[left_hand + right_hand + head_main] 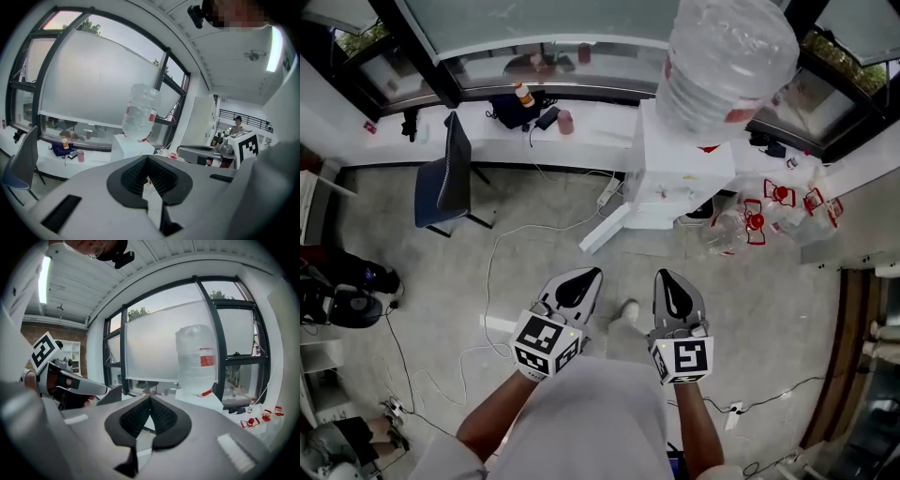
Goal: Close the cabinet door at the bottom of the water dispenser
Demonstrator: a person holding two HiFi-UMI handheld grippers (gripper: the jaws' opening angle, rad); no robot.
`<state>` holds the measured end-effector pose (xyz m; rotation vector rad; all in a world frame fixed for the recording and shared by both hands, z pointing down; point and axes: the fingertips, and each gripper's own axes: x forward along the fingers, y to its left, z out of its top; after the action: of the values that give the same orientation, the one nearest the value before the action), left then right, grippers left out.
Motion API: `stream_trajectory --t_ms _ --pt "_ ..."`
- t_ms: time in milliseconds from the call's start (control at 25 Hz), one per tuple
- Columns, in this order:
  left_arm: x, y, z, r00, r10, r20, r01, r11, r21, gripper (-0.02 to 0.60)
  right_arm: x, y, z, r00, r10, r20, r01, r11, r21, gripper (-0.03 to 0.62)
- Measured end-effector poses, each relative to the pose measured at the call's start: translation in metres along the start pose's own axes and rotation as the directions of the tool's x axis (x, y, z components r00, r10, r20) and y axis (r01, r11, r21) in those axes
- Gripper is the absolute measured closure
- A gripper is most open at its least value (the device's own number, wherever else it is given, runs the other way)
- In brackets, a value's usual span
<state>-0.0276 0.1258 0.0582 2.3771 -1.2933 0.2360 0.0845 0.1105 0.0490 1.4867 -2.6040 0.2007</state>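
Grey concrete floor [534, 281] spreads under everything, with a white counter [487, 145] running along the foot of the big dark-framed windows. Against that counter stands the white water dispenser [675, 159], a large clear bottle [727, 56] upended on top of it. A dark blue chair [441, 183] sits to the left, pulled up to the counter.

At the foot of the dispenser the cabinet door [606, 228] hangs open. It shows as a white slab angled out over the floor, toward the left of the head view.

The person stands back from it with both tools held out side by side and pointed at the dispenser. The left gripper [586, 274] has its jaws pressed together with nothing between them, and the right gripper [664, 275] is the same – closed and empty. Neither touches the door; bare floor lies between their tips and it.

Right of the dispenser a cluster of empty bottles [759, 220] with red handles lies on the floor. A thin white cable [492, 272] trails across the concrete – and on the counter stand an orange-capped bottle [521, 94] and a small pink cup [566, 122].
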Motion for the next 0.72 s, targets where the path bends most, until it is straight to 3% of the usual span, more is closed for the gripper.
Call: stream_trajectory --t_ms 400,720 --pt "0.064 -0.003 -0.001 0.989 0.146 -0.035 -0.147 0.988 -0.041 0.577 0.039 -0.062 -0.008 0.989 0.145 -0.015 -0.144 0.989 0.023 0.583" --pt "0.08 0.013 -0.009 0.971 0.234 -0.052 -0.238 0.965 -0.106 0.577 0.069 -0.071 -0.031 0.969 0.233 -0.076 -0.231 0.972 0.033 0.583"
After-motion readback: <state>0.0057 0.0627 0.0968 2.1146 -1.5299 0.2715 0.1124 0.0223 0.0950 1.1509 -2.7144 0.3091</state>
